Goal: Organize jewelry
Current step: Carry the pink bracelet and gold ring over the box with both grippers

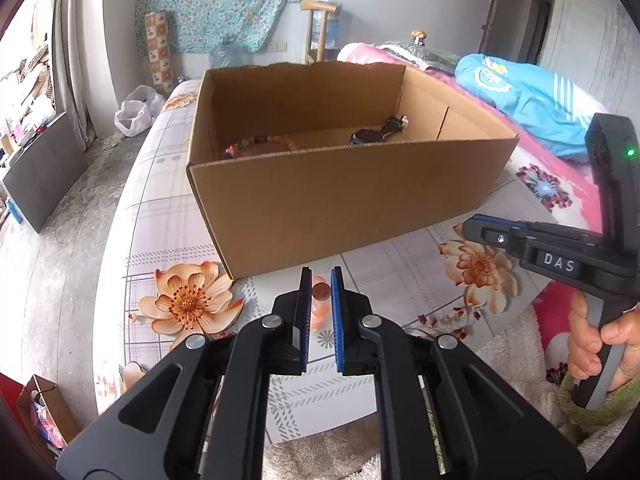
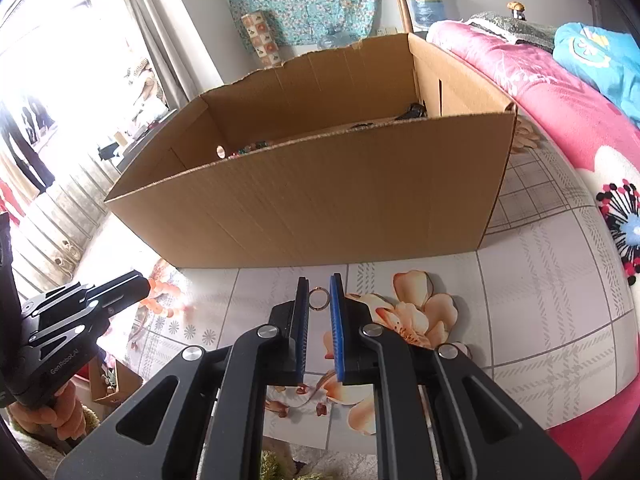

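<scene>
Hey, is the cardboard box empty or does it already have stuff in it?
Not empty. The open-topped cardboard box already holds a beaded bracelet on its floor and a dark wristwatch toward its far right corner.

Box (image 2: pixel 304 208) near wall hides most of interior in right wrist view; only tops of beaded bracelet (image 2: pixel 250 149) and dark watch (image 2: pixel 414 111) show. In left wrist view, watch (image 1: pixel 376 133) too small to read details. Small round item (image 1: pixel 321 291) betw. left gripper (image 1: pixel 321 292) pads partly covered; type can't be told. Person's hand (image 1: pixel 600 344) cut off by frame edge; the other hand (image 2: pixel 52 416) partly behind the handle.
</scene>
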The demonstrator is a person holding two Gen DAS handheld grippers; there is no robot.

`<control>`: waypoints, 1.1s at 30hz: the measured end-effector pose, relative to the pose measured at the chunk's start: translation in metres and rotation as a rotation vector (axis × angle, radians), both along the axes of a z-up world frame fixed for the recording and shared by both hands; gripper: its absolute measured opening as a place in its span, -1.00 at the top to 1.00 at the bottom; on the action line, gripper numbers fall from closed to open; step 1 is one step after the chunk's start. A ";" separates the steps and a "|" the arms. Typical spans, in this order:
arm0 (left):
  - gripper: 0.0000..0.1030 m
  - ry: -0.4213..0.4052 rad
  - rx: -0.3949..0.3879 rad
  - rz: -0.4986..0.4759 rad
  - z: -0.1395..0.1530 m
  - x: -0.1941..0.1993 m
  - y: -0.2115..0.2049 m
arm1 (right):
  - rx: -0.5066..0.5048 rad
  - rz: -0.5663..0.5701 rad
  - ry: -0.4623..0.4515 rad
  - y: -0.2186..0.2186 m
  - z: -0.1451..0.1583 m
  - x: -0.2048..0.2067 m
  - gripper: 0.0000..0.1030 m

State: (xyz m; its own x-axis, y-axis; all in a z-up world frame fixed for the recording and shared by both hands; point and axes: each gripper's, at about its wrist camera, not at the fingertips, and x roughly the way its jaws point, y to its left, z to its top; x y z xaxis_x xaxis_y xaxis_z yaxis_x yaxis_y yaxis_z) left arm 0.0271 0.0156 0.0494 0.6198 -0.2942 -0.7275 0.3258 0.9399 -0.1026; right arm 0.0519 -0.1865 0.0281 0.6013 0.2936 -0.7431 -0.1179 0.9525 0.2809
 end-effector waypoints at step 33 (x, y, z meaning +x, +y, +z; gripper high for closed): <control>0.84 0.140 -0.024 -0.168 0.054 0.134 -0.012 | 0.052 -0.042 -0.182 -0.026 0.096 0.063 0.79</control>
State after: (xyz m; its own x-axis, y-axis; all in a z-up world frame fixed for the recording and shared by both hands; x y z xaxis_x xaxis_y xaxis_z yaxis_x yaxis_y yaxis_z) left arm 0.1609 0.0036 0.1033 0.4538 -0.4029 -0.7948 0.4582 0.8705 -0.1797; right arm 0.1152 -0.2121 0.1238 0.7372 0.3003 -0.6053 -0.1318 0.9425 0.3070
